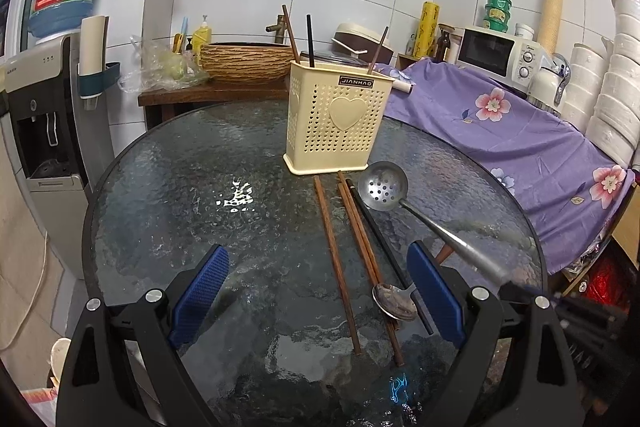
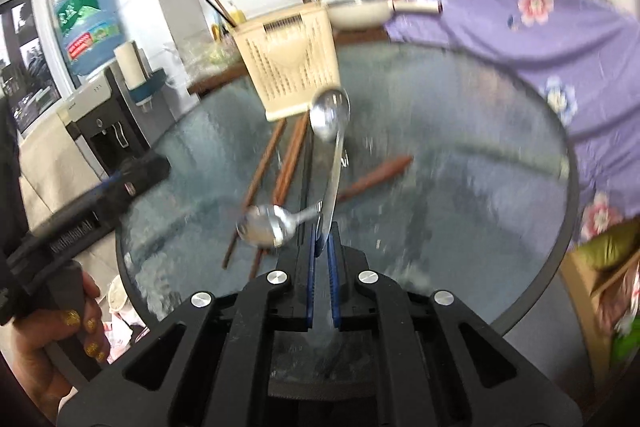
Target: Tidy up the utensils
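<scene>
A cream perforated utensil holder (image 1: 338, 119) (image 2: 292, 67) stands at the far side of the round glass table (image 1: 180, 187), with three chopsticks upright in it. My right gripper (image 2: 322, 239) is shut on the metal handle of a slotted ladle (image 1: 383, 185) (image 2: 330, 115), whose bowl hangs near the holder's base. Brown chopsticks (image 1: 336, 259) (image 2: 260, 171), a black chopstick (image 1: 376, 227) and a steel spoon (image 1: 394, 301) (image 2: 266, 225) lie on the glass. Over them hovers my left gripper (image 1: 318, 247), open and holding nothing. A wooden handle (image 2: 376, 179) lies beneath the ladle.
A purple floral cloth (image 1: 520, 147) covers the counter to the right, with a microwave (image 1: 496, 55) and stacked white bowls behind. A water dispenser (image 1: 44, 131) stands at the left. Beyond the table sits a wicker-look basin (image 1: 244, 63) on a wooden stand.
</scene>
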`<state>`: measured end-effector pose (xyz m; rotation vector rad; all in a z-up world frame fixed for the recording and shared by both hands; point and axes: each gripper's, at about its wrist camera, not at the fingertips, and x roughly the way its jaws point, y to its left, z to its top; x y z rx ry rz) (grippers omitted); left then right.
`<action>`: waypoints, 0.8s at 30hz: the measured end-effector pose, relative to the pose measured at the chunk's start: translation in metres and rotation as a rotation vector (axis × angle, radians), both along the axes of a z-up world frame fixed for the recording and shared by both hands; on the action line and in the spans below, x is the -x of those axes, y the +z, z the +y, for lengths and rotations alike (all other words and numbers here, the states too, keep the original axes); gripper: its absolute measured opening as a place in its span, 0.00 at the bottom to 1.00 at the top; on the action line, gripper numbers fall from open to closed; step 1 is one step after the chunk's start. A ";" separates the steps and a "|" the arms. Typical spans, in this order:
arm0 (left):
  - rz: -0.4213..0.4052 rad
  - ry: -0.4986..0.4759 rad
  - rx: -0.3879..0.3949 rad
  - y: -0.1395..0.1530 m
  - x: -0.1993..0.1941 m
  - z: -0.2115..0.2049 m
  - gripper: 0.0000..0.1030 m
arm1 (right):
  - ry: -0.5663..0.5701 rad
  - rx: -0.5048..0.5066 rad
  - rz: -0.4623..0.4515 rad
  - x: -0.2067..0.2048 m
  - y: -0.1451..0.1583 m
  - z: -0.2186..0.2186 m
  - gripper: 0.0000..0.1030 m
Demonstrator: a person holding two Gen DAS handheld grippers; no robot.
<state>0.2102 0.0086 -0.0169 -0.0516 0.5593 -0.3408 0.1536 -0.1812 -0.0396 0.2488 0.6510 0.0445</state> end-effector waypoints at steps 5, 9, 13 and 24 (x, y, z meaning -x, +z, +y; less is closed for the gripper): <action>-0.005 -0.019 -0.007 0.005 0.000 -0.003 0.85 | 0.001 -0.002 -0.051 -0.010 0.028 -0.014 0.02; 0.016 -0.054 -0.018 0.001 0.001 -0.008 0.85 | 0.002 -0.021 -0.064 -0.022 0.044 -0.026 0.02; 0.092 -0.093 0.013 -0.011 -0.001 -0.014 0.75 | 0.018 -0.003 -0.072 -0.027 0.055 -0.030 0.02; 0.276 -0.086 0.037 -0.051 -0.026 -0.054 0.43 | 0.074 0.081 -0.086 -0.034 0.071 -0.028 0.02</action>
